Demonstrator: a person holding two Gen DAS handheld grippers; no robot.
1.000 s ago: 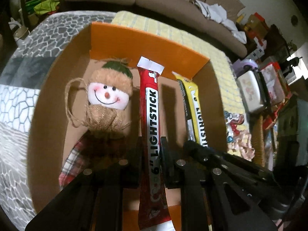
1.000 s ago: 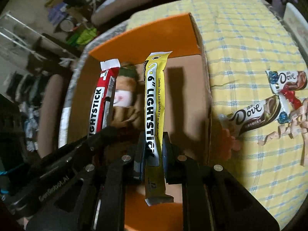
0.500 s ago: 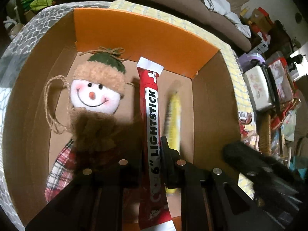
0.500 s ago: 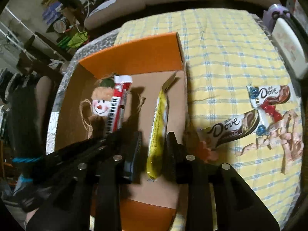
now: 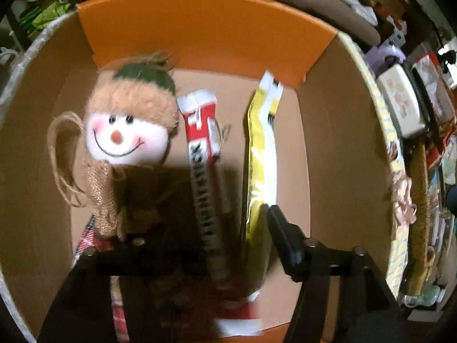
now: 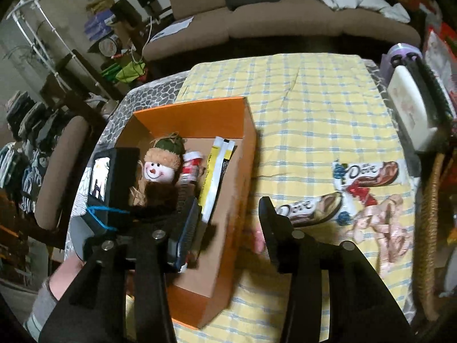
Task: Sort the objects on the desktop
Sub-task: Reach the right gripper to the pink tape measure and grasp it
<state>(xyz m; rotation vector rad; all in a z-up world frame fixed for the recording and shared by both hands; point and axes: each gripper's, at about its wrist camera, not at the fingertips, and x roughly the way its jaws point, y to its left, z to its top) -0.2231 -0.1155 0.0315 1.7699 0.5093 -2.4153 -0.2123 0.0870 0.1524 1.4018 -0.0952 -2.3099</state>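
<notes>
In the left wrist view my left gripper [image 5: 205,237] reaches down into the orange cardboard box [image 5: 205,28]. Its jaws are opening. The red lightstick [image 5: 200,131] lies blurred between the fingers, with no pad pressing on it. A snowman doll [image 5: 125,137] lies to its left and the yellow lightstick [image 5: 261,148] to its right, both on the box floor. My right gripper [image 6: 230,220] hangs above the right wall of the box [image 6: 248,148], jaws opening, nothing between them. Two Dove chocolate bars [image 6: 368,171] [image 6: 308,210] lie on the yellow checked cloth [image 6: 314,100].
Pink paper shreds [image 6: 382,228] lie beside the chocolate bars. A wicker basket [image 6: 428,228] and a white case [image 6: 411,108] stand along the right edge of the table. A brown sofa [image 6: 285,20] is behind it and a chair [image 6: 62,157] at the left.
The left gripper sank into the box and opened off the red lightstick. The right gripper let the yellow lightstick drop into the box, then rose and shifted right over the wall.
</notes>
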